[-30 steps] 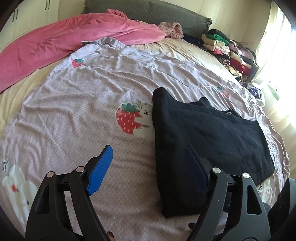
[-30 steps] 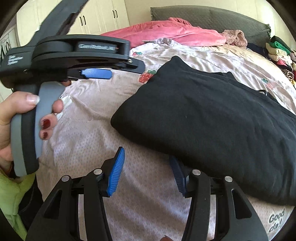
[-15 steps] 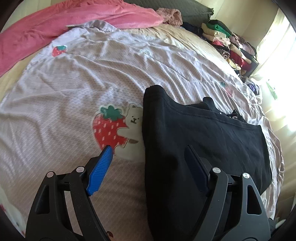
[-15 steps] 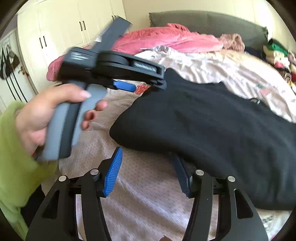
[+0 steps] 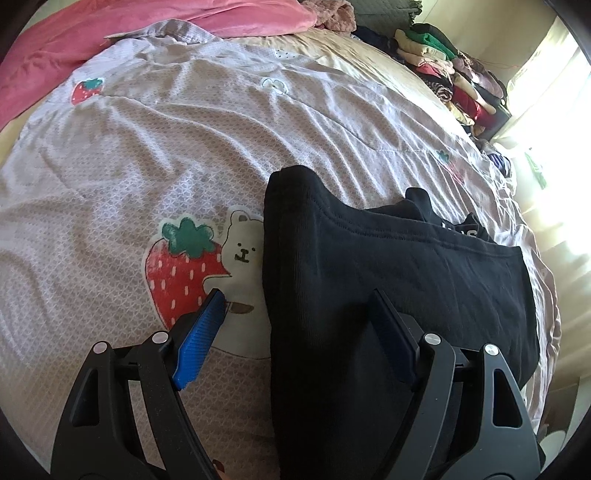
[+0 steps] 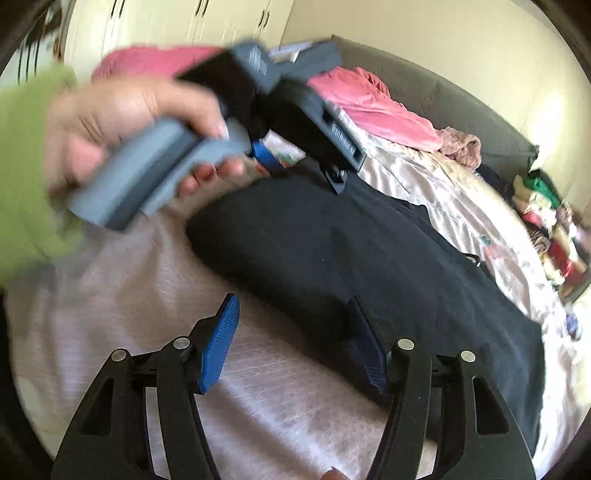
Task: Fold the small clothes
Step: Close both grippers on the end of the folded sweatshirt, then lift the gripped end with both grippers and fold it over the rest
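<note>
Lying part-folded on the strawberry-print quilt [image 5: 147,155], the black sweatshirt [image 5: 388,273] waits. Both the left gripper [image 5: 295,325] and right gripper [image 6: 291,332] gape wide, empty — each should straddle one edge, pinching every layer before lifting.

A pale bedsheet [image 5: 155,155] printed with a strawberry and bear [image 5: 199,273] covers the bed. A pink blanket [image 5: 122,40] lies bunched along the head edge, below a grey headboard [image 6: 436,99]. A stack of folded clothes [image 5: 454,85] sits at the far right corner, and white cupboards [image 6: 184,22] stand behind.
</note>
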`<state>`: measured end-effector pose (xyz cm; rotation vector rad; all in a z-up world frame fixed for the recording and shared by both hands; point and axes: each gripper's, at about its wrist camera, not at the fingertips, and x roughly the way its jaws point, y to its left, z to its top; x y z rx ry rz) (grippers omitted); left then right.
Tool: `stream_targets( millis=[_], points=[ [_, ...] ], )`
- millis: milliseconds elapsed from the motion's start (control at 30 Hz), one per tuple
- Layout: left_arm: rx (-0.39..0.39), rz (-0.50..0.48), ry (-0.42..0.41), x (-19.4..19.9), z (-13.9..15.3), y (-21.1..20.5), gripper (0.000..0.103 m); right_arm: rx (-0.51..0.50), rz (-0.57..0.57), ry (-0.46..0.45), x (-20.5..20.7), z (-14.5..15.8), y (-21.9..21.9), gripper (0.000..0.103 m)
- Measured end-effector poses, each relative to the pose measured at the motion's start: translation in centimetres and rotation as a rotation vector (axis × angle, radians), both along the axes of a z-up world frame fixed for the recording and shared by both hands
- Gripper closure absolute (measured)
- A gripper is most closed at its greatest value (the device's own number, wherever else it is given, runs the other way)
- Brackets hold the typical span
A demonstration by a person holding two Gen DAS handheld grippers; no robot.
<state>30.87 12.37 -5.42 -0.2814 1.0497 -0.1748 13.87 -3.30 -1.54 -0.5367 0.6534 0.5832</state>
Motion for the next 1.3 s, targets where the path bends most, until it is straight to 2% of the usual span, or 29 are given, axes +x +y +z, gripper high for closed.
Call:
stream_targets(
  millis=[200,267,333,367,467,500,567,633,667,767,833,967,1300],
  points=[
    [0.004,-0.007,-0.004,0.5,0.0,-0.4,0.031,-0.059,-0.018,-0.078,1.3,-1.0,0.9,0.045],
    [0.01,-0.01,-0.002,0.7,0.0,-0.5,0.031,-0.042,-0.043,-0.096,2.0,-1.1,0.5,0.063],
    [0.017,-0.011,-0.001,0.8,-0.1,-0.7,0.031,0.002,-0.058,-0.087,2.3,-0.7,-0.1,0.071],
    [0.018,-0.01,-0.001,0.8,-0.1,-0.8,0.031,0.03,-0.061,-0.08,2.5,-0.5,-0.5,0.079],
    [0.011,-0.007,0.003,1.0,-0.1,-1.0,0.032,0.113,-0.072,-0.056,3.0,0.4,-1.6,0.085],
    [0.005,-0.009,0.004,1.0,0.0,-1.2,0.034,0.134,-0.077,-0.046,3.0,0.7,-1.8,0.085],
    [-0.009,-0.014,0.001,1.0,0.3,-1.5,0.047,0.187,-0.088,-0.012,3.4,1.1,-2.4,0.086],
    [-0.023,-0.004,-0.009,0.8,0.7,-1.7,0.052,0.224,-0.095,0.003,3.6,1.5,-2.9,0.087],
    [-0.027,-0.001,-0.015,0.7,1.0,-1.8,0.059,0.25,-0.1,0.01,3.8,1.8,-3.4,0.087],
    [-0.038,0.004,-0.033,0.5,2.0,-2.5,0.075,0.291,-0.11,0.011,3.7,2.5,-4.0,0.088],
    [-0.038,0.005,-0.05,0.3,2.7,-2.9,0.081,0.311,-0.119,0.003,3.5,3.0,-4.6,0.089],
    [-0.055,0.005,-0.09,-0.3,4.7,-3.8,0.084,0.36,-0.152,0.003,3.2,3.9,-6.1,0.089],
    [-0.052,-0.053,-0.169,-1.0,9.1,-8.4,0.084,0.436,-0.252,0.015,1.9,5.1,-9.9,0.094]
  ],
)
